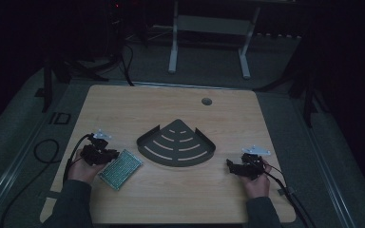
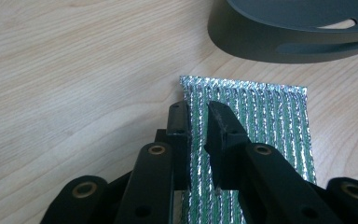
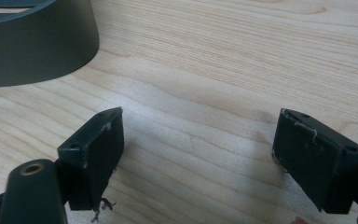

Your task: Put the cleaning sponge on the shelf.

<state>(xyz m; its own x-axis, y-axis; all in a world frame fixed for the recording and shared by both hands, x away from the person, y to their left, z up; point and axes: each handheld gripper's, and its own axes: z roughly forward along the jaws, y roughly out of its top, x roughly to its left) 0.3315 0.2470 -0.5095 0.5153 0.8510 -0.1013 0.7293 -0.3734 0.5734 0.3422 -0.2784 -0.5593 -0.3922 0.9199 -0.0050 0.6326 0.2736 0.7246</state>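
Green-and-silver foil packet [image 2: 251,135] is laid flat on the wooden table [image 1: 171,199], just beside the dark slotted corner tray [image 1: 177,144], and is reached by the left gripper [image 2: 199,114] from its near end. The jaws of that gripper are nearly closed, with a narrow gap kept over the packet's left edge; whether the foil is pinched cannot be told. The right gripper [image 3: 198,140] is held wide open above bare wood near the tray's curved wall, nothing being grasped. Nothing is seen lying in the tray.
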